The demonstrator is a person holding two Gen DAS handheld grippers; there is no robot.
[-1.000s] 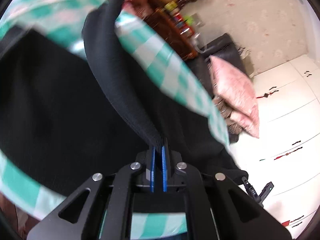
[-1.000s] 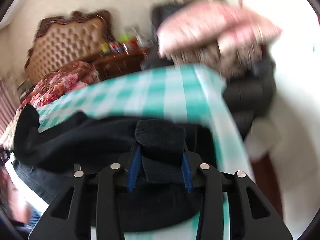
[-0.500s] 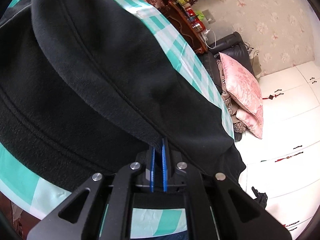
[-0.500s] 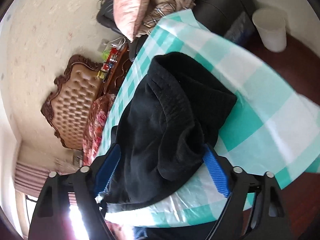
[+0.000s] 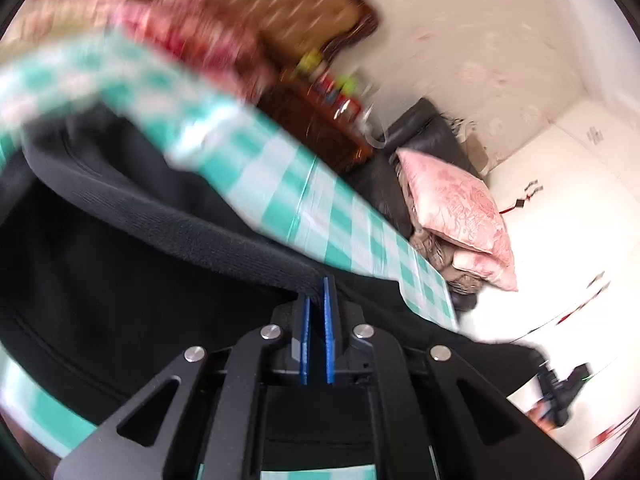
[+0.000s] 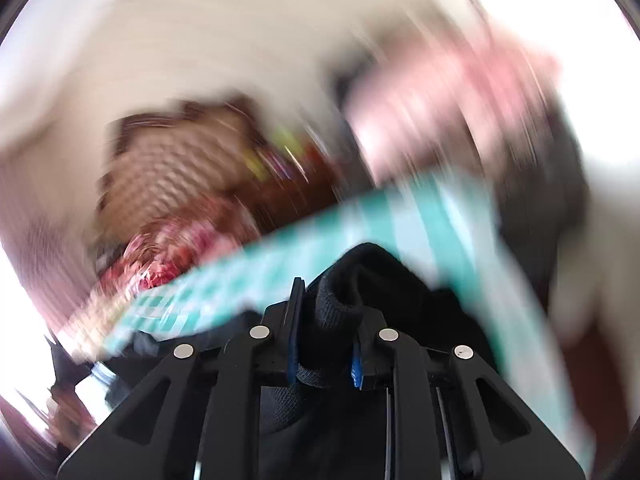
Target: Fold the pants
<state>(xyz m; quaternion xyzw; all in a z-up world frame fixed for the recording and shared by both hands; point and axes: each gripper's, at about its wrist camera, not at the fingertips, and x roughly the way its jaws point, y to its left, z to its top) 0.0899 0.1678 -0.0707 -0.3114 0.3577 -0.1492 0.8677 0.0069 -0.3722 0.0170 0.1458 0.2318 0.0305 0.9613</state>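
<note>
The left gripper (image 5: 316,284) has its blue pads pressed together on a thin ribbed edge of the black pants (image 5: 120,280), pinching it right at the fingertips. The right gripper (image 6: 326,300) has just been closing, and its jaws now clamp a thick rolled bunch of the same black cloth, which bulges up between the pads.

From both grips the pants run away over the surface (image 5: 340,216), covered in a teal-and-white checked cloth; most of the garment lies on the left and near part of it, and the held edge is raised off it. Both views are smeared by motion, the right one heavily.

Judging by this, the step in hand is carrying a gripped end of the pants over to make a fold. The next move calls for keeping both grips level and taut, so the edge lands square on the layer below.

Beyond the far edge a pink cushion (image 5: 456,204) rests on a dark seat.
</note>
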